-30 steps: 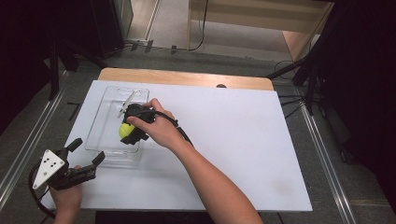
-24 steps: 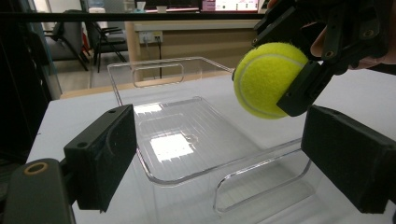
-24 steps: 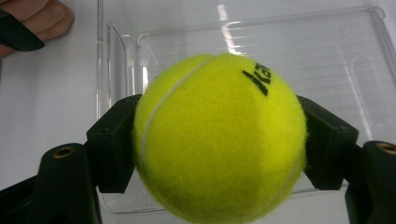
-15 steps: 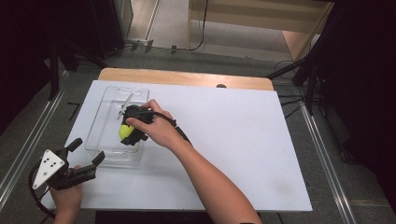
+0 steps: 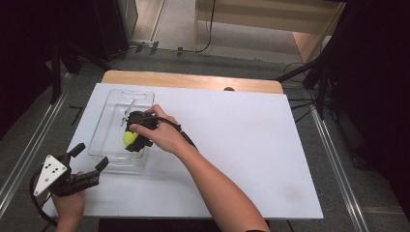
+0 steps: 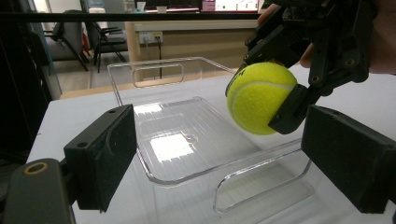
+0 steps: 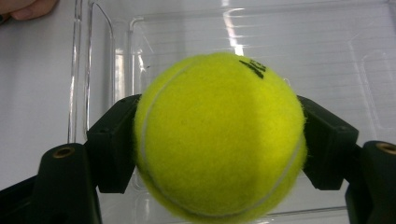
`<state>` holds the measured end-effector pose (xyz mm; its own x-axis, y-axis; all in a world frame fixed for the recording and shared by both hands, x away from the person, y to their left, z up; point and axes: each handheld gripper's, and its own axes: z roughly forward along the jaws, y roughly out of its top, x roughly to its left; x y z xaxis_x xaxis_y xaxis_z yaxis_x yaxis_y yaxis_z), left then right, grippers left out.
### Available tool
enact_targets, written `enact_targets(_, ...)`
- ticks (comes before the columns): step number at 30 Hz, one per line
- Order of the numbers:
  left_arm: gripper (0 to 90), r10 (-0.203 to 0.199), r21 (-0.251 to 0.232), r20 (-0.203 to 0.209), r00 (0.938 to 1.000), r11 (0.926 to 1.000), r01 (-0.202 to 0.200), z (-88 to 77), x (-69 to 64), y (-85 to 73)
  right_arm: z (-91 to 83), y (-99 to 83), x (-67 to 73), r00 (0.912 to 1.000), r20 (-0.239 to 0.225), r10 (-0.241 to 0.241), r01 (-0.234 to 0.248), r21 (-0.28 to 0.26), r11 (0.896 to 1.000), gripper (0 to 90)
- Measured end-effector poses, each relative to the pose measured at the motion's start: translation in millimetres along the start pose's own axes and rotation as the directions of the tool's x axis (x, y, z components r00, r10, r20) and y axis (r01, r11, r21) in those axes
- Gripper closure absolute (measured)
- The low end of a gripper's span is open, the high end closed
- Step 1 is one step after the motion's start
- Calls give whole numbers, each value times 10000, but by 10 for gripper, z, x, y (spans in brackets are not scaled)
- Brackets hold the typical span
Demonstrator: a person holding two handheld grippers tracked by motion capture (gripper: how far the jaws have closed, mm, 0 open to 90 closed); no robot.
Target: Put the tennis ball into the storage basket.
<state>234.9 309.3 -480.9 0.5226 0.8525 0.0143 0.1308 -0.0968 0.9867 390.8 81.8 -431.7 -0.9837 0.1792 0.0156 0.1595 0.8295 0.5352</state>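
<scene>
Tongs came first: the right gripper (image 5: pixel 131 140) had its two black jaws pressed on the sides of a yellow tennis ball (image 5: pixel 128 138), one jaw on each side, and the ball sat tight between them. In the right gripper view the tennis ball (image 7: pixel 219 135) was big and fuzzy, with a pale curved line on it and a bit of black print near the top. The right hand (image 5: pixel 162 133) was wrapped around that gripper, and a black cable ran back along the arm.

Under the ball was a clear plastic tray (image 5: pixel 110 123). The ball was held above the near part of the tray, and in the left gripper view it did not touch the tray floor. The clear plastic tray (image 6: pixel 163 116) had a ribbed bottom, a cut-out handle at each end, and bright spots of light on it.

The left gripper (image 5: pixel 89 163) was nearer to the person, just beside the near end of the tray. Its jaws stood wide apart and there was nothing between them. The left hand (image 5: pixel 67 205) held it low at the table's edge, and a grey three-cornered plate sat on top. From the left gripper view, the right gripper (image 6: pixel 261 77) and the tennis ball (image 6: pixel 259 98) hung up ahead, past the tray's near rim.

The tray sat on a white table (image 5: pixel 251 145). A wooden strip ran along the far edge of it.
</scene>
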Motion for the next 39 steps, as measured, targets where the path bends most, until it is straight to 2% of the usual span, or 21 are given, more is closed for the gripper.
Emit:
enact_targets(7, 111, -9, -2, 3, 10000, 10000, 9, 0, -1, 0, 25, 6, 29, 10000, 16, -50, 50, 218, 9998, 228)
enact_targets(10, 111, -5, -1, 4, 10000, 10000, 5, 0, 0, 0, 25, 6, 35, 9999, -58, -159, 160, 165, 9997, 174)
enact_targets(11, 111, 3, 4, -1, 10000, 10000, -3, -1, 0, 1, -2, 7, 40, 10000, -69, -37, 39, 167, 9999, 162)
enact_targets(13, 111, -4, 11, -2, 10000, 10000, 4, -1, -2, 0, -29, 8, 35, 10000, 8, -85, 85, -25, 10000, 162)
enact_targets(25, 111, -27, 10, -50, 10000, 10000, 27, 3, -7, 1, -263, -37, 85, 9994, 305, 179, -166, -416, 9990, 162)
enact_targets(26, 111, -8, 36, -56, 10000, 10000, 8, 2, -7, 1, -273, -47, 82, 9996, 270, 90, -77, -467, 9989, 162)
enact_targets(39, 111, -8, 20, -57, 10000, 10000, 8, 7, -8, 1, -475, -240, 109, 9975, 411, 573, -540, -788, 9954, 162)
